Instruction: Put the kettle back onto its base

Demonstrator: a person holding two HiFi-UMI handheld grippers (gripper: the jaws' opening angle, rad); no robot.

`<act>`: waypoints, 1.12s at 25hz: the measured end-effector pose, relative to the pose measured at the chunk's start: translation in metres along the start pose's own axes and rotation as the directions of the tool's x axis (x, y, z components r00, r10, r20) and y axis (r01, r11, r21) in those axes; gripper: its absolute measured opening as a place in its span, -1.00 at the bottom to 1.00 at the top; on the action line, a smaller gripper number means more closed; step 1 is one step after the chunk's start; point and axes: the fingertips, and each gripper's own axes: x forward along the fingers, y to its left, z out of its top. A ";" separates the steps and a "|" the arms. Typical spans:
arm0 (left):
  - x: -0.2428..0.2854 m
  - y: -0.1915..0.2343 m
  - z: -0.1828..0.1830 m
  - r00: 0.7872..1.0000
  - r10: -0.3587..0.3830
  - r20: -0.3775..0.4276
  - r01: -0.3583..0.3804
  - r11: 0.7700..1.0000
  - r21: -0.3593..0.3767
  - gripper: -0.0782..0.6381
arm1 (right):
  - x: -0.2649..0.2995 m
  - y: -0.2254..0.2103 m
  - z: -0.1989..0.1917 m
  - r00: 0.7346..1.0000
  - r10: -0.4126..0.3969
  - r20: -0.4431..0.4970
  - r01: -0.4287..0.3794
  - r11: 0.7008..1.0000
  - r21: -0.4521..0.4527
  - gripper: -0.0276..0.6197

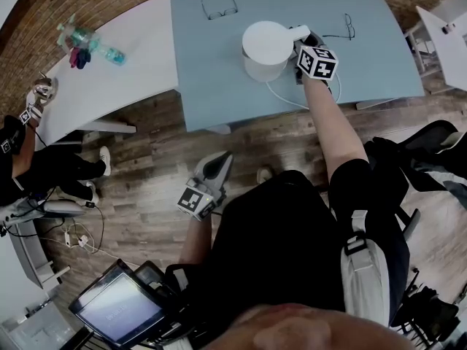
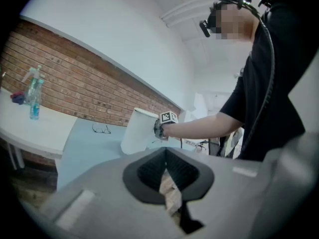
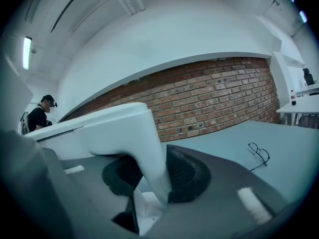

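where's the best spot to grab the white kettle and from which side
Take the kettle by its handle, coming in roughly level from the handle's side, opposite the body. The handle's upright bar is narrow and stands clear of the round wall, so the pads can close across it. The right tongs grip it this way, one pad on each side of the bar.

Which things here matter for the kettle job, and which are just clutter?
Job:
- kettle
- right gripper, shut on the kettle's handle
- white cord running from under the kettle

Lying about:
- glasses
- second glasses
- spray bottle on the white table
- left gripper, idle
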 end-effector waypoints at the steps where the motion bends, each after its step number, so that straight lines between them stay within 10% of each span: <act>1: 0.000 0.000 0.001 1.000 0.005 -0.004 -0.005 1.000 -0.002 -0.78 | 0.001 -0.005 0.001 1.000 -0.007 0.000 0.007 1.000 0.001 -0.56; 28: 0.008 0.018 -0.022 1.000 -0.020 -0.015 0.020 1.000 0.022 -0.78 | 0.026 -0.052 -0.007 0.996 -0.089 -0.015 0.089 0.995 0.035 -0.56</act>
